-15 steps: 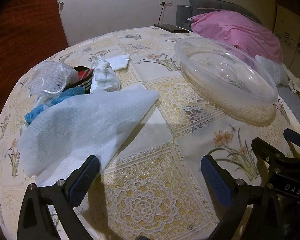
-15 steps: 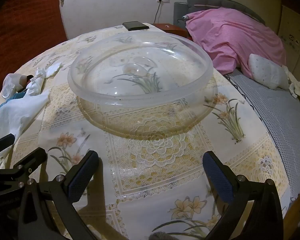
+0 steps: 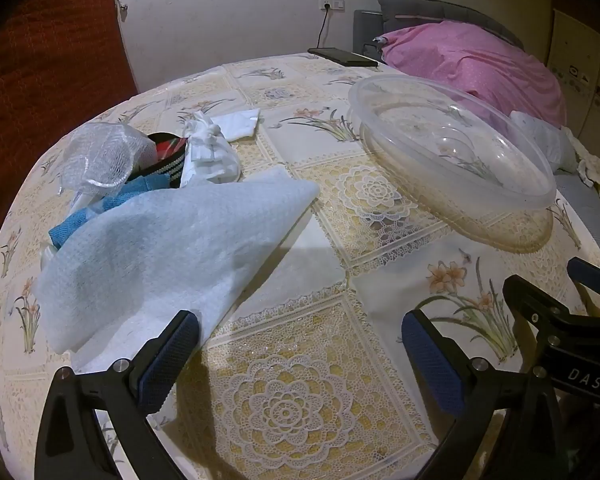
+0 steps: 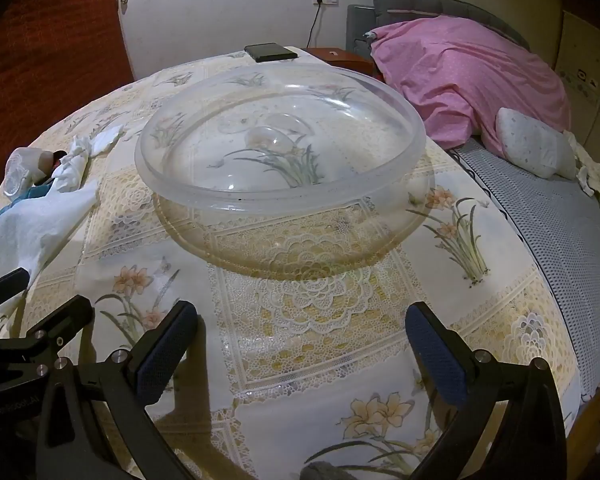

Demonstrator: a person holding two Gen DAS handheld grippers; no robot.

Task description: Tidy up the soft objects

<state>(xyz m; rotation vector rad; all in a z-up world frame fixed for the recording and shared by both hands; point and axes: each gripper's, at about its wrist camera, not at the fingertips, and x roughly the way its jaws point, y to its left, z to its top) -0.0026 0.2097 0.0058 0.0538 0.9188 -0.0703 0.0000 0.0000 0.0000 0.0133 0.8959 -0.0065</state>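
Nearest in the left wrist view, the left gripper (image 3: 300,354) hangs with its two blue-padded fingers spread wide and nothing between them, above the lace-and-flower tablecloth (image 3: 288,412). Its left pad touches or just overlaps the near corner of a pale blue wipe cloth (image 3: 172,248), which spreads toward 10 o'clock. At 3 o'clock the right gripper's black frame shows at the edge.

In the right wrist view the right gripper (image 4: 302,350) is likewise spread apart and empty over the cloth, with the left gripper's frame at 9 o'clock.

Behind the wipe cloth, at 10 to 11 o'clock in the left view, the rest of the soft things lie heaped together: a teal cloth (image 3: 140,192) tucked under the wipe's far edge, a crumpled white cloth (image 3: 210,156), a red-and-black striped fabric (image 3: 168,152) and a clear mesh net (image 3: 104,152). A flat white cloth (image 3: 238,122) lies just beyond the heap.

At 1 o'clock from the left gripper, and at 12 o'clock from the right, stands a large clear plastic bowl (image 4: 280,152), empty and well apart from the heap.

Farther off, a black phone (image 4: 270,52) lies at the table's far edge, with a pink duvet (image 4: 468,76) on the bed at 2 o'clock.
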